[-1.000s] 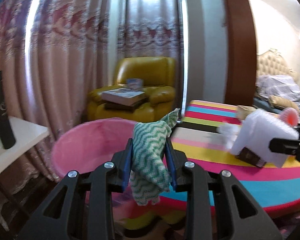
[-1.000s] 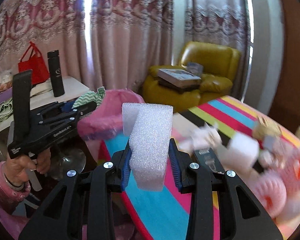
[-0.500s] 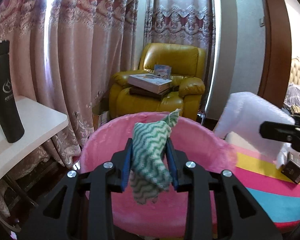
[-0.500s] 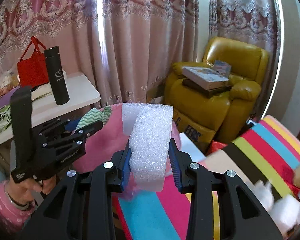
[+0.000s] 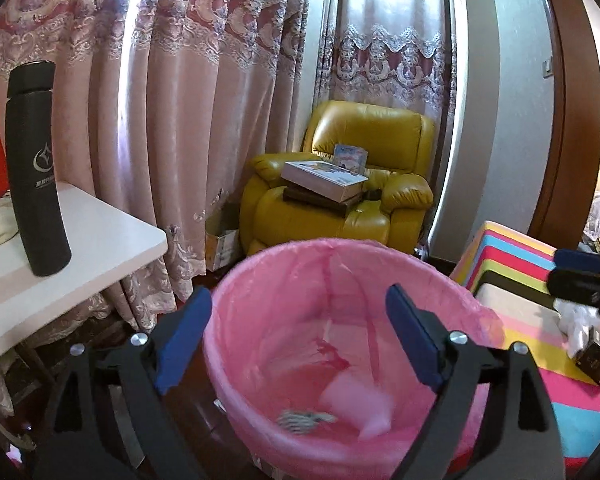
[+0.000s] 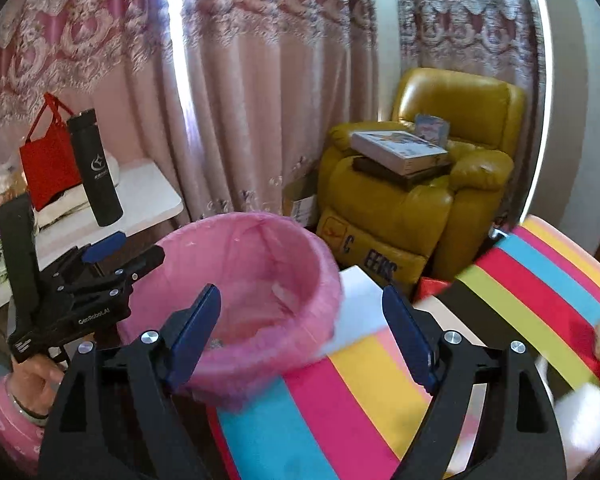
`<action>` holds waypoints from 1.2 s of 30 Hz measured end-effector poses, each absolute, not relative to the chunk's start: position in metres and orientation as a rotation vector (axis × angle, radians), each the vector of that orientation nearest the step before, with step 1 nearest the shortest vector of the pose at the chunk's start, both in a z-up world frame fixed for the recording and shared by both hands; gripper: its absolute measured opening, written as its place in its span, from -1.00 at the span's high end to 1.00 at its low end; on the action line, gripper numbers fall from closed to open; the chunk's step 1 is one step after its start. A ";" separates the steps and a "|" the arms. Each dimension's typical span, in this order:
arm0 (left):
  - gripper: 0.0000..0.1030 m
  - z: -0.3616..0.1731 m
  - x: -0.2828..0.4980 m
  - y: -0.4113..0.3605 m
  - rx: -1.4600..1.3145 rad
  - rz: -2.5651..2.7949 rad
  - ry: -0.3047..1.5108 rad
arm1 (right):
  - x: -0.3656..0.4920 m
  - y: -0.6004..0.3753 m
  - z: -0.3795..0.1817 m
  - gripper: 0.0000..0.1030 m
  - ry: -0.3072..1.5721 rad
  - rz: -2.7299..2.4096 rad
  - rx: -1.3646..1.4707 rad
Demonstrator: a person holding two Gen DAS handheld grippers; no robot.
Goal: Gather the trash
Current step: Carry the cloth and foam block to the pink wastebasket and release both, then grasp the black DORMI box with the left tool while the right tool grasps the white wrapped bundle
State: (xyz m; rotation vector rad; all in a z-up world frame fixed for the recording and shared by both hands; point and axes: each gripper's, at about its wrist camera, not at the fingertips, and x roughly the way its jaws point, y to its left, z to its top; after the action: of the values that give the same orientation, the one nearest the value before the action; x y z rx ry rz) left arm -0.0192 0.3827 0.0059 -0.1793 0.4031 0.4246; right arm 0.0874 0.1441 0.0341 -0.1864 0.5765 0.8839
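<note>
A bin lined with a pink bag (image 5: 260,280) (image 6: 300,248) stands beside the striped table. My left gripper (image 5: 300,336) hovers over its mouth, jaws opening wide with nothing between them. Deep inside the bin lie the green-and-white zigzag cloth (image 5: 304,420) and the white foam block (image 5: 356,402), blurred. My right gripper (image 6: 302,336) is over the bin's near rim and the table edge, jaws opening and bare. The left gripper (image 6: 120,252) also shows from the side in the right wrist view, held by a hand.
The striped table (image 6: 520,280) (image 5: 512,256) carries more scraps at its right side, blurred. A white side table (image 5: 100,240) holds a black flask (image 5: 36,168) and a red bag (image 6: 48,164). A yellow armchair (image 5: 360,184) with boxes stands by the curtains.
Both grippers swung from the striped table to the pink bin, then opened. The zigzag cloth and the foam block left the jaws and now lie in the bin.
</note>
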 end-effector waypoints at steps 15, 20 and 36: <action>-0.90 0.003 -0.010 0.215 -0.141 0.104 0.466 | 0.025 -0.042 0.009 -0.52 0.549 0.583 -0.168; -0.90 -0.015 0.005 0.163 -0.144 -0.006 0.547 | 0.007 -0.101 -0.001 -0.52 0.543 0.451 -0.154; -0.90 -0.035 0.013 0.082 -0.075 -0.149 0.621 | 0.042 -0.224 -0.026 -0.47 0.697 0.135 0.131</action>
State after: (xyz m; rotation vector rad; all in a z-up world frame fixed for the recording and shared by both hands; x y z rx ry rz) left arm 0.0127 0.0816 -0.0351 -0.0752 0.6209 -0.1492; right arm 0.0421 -0.2240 -0.0263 0.1312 0.6969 0.1350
